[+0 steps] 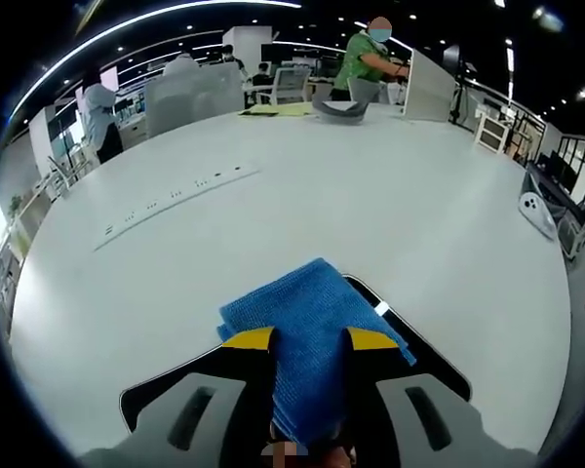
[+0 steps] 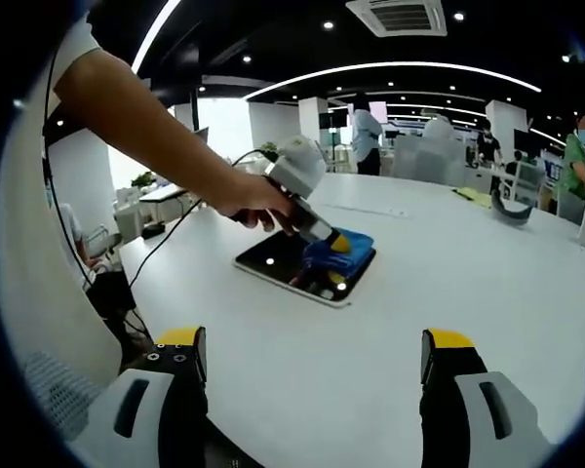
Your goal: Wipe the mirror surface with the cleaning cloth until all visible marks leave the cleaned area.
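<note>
In the right gripper view, a person's hand (image 2: 256, 202) at ten o'clock presses the left gripper (image 2: 333, 241), clamped on a blue cleaning cloth (image 2: 339, 250), onto the dark mirror (image 2: 278, 255) lying flat on the white table (image 2: 448, 292). The right gripper (image 2: 312, 363) hangs at six o'clock, jaws spread wide and empty. No writing is legible.

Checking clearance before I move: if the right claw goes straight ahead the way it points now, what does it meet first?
Bare white table first, most likely. Beyond it lies the mirror, with the left claw pressing the blue cloth on it; depth is unclear.
</note>
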{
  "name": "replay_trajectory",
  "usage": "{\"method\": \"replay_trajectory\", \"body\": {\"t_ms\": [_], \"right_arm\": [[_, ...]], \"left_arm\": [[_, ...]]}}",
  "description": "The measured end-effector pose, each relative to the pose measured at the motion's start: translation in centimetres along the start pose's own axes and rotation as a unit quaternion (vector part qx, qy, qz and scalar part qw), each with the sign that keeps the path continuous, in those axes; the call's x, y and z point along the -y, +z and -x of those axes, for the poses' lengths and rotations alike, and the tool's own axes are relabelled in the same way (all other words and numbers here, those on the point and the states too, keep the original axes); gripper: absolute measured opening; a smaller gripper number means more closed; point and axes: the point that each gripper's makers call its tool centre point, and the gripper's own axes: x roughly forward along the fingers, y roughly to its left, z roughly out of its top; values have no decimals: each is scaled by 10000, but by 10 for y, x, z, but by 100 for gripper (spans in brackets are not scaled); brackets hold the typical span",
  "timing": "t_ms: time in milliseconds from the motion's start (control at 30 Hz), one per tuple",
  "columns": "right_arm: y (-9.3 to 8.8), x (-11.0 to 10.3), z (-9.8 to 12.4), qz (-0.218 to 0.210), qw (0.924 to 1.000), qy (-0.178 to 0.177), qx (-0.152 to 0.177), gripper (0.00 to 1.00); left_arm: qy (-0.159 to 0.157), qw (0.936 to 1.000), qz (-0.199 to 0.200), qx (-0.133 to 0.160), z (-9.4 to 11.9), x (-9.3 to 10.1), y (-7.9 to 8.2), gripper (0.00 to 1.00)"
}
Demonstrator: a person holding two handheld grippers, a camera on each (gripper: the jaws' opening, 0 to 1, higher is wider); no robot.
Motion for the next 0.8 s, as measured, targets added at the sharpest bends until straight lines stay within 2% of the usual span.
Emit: {"method": "replay_trajectory", "body": {"t_ms": [800], "right_arm": [[2,3,3,-12,10000,-44,69,91]], "left_arm": [[-151,9998,86,-40,-6,15,7,29]]}}
